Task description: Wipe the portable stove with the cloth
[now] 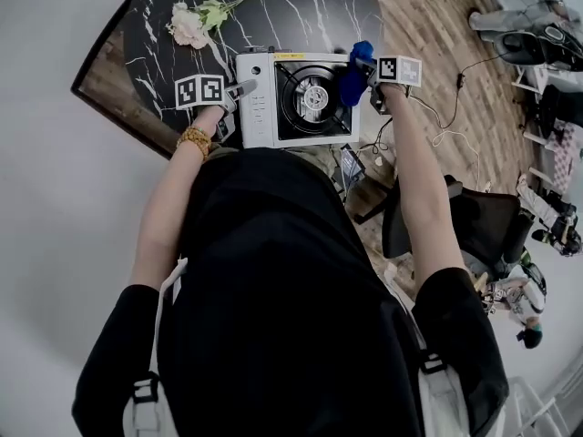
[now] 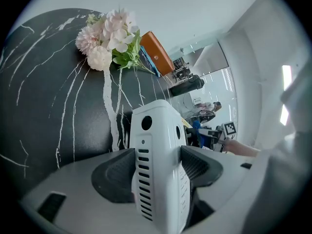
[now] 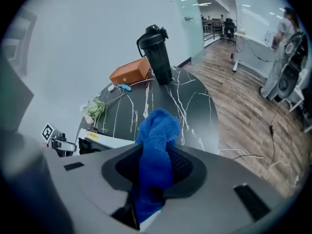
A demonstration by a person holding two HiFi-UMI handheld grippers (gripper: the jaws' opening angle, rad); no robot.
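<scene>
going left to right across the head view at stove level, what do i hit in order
left gripper → portable stove → blue cloth → right gripper

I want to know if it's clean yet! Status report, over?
Left gripper clamped on portable stove's left end. Right gripper holds blue cloth at stove's right edge. Flowers lie clear, beyond it.
</scene>
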